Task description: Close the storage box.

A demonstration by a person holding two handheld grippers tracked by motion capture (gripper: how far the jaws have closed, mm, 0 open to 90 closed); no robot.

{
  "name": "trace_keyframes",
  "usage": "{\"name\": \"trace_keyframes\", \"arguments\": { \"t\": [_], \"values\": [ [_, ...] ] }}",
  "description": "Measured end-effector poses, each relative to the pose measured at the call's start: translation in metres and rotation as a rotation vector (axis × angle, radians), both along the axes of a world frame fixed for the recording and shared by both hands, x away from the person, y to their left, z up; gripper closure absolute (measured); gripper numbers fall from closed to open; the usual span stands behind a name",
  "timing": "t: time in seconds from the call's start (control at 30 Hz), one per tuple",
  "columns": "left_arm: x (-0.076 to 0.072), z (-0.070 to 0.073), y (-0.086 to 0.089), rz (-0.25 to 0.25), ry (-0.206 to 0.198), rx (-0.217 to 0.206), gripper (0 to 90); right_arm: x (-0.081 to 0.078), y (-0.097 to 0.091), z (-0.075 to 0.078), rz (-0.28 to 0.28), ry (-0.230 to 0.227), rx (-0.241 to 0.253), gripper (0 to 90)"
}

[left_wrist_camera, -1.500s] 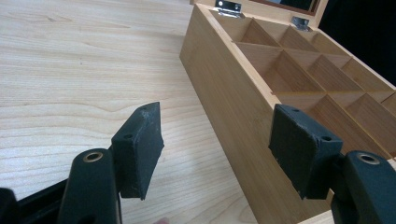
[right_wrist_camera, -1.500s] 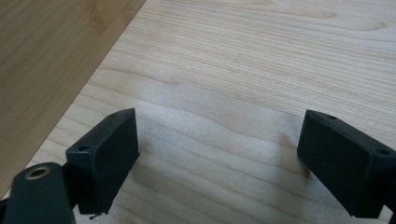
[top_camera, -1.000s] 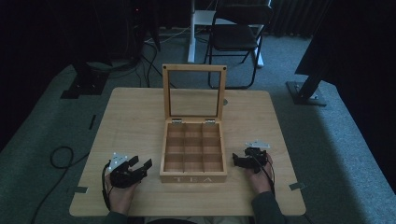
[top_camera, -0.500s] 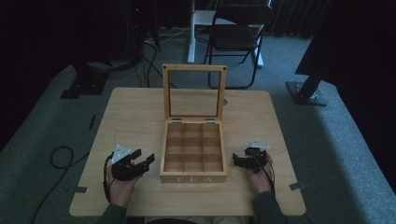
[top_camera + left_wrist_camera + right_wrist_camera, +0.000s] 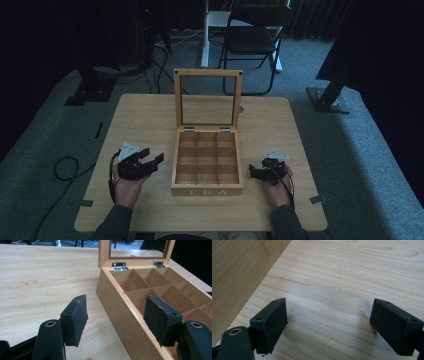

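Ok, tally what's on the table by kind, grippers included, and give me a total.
Wooden tea box, lid open, compartments look empty: 1
Handheld grippers: 2, the left gripper and the right gripper, both open and holding nothing
Total: 3

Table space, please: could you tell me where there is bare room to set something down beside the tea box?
The table is bare from the tea box out to its left edge, beyond the left tongs, and likewise to its right edge beyond the right tongs. It is tight between each tongs and the box walls. The box compartments look empty.
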State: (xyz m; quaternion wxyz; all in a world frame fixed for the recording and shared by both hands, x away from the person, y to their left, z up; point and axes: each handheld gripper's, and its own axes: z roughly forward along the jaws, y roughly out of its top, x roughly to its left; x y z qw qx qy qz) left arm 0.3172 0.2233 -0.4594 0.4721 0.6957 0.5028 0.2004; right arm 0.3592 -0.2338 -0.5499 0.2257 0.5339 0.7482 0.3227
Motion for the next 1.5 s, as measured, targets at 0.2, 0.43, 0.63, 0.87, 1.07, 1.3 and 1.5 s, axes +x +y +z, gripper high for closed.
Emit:
{"name": "trace_keyframes", "arguments": {
  "t": [0.2,0.43,0.63,0.87,1.07,1.3,1.5],
  "values": [
    [0.012,0.011,0.0,-0.006,-0.018,0.014,36.0,0.0,0.0,0.0,0.0,0.0,0.0,13.8],
    [0.028,0.024,-0.001,-0.008,-0.036,0.023,36.4,0.0,0.0,0.0,0.0,0.0,0.0,13.8],
    [0.042,0.035,-0.007,-0.015,-0.054,0.033,36.4,0.0,0.0,0.0,0.0,0.0,0.001,13.8],
    [0.059,0.043,-0.016,-0.026,-0.066,0.048,36.3,0.0,0.0,0.0,0.0,-0.001,0.0,13.9],
    [0.071,0.045,-0.022,-0.032,-0.058,0.054,36.2,0.0,0.0,0.0,0.001,-0.002,0.0,13.9],
    [0.085,0.045,-0.026,-0.026,-0.053,0.078,36.1,0.0,0.0,0.0,0.003,-0.002,0.001,14.9],
    [0.097,0.041,-0.025,-0.007,-0.035,0.079,36.1,0.0,0.0,0.0,0.006,-0.003,0.002,15.5]
  ]
}}
